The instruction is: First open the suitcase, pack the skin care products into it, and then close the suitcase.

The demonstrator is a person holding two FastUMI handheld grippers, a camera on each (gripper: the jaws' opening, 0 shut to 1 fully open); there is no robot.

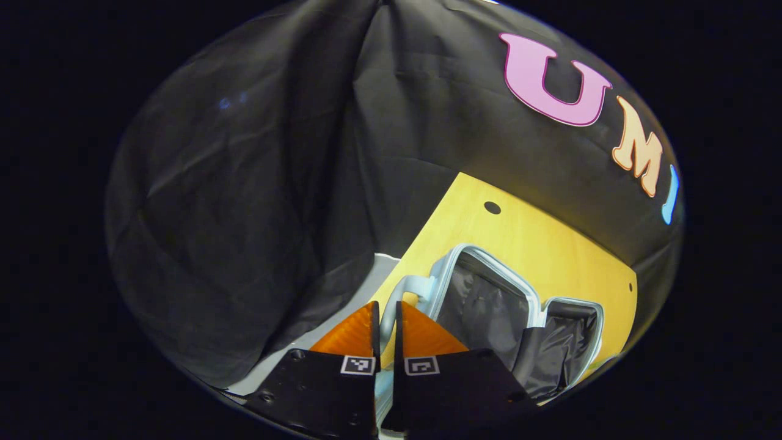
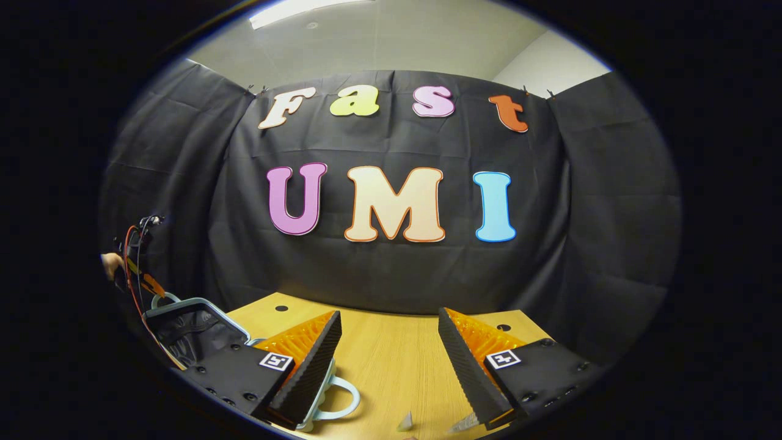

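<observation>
1. The step in hand is judged to be the first one, opening the suitcase. In the left gripper view, the pale blue hard-shell suitcase with a dark fabric lining [image 1: 489, 299] is seen lying on the yellow wooden counter [image 1: 537, 238], with its two halves spread apart and the lining exposed.

2. The left tongs [image 1: 386, 318] are nearly closed, with only a narrow gap left between the fingers. A pale blue loop handle [image 1: 410, 286] at the suitcase's edge lies just in front of and between the fingertips. Whether both fingers press on it cannot be told.

3. The right tongs [image 2: 388, 348] are spread wide and hold nothing. They are held above the counter [image 2: 391, 366], with a second pale blue loop handle [image 2: 342, 400] just beside one finger.

4. In the right gripper view, the raised suitcase half [image 2: 189, 327] is seen at the far left, with the other gripper [image 2: 137, 256] and the hand [image 2: 112, 264] that holds it just above.

5. Two small pale objects [image 2: 405, 421] lie on the counter near the right fingers. They are too small to be identified, so it cannot be told whether they are skin care products.

6. The next move is judged to call for the lid to be laid fully open and let go of. The products must then be found, grasped by the open right tongs, and placed into the lined compartment.
</observation>
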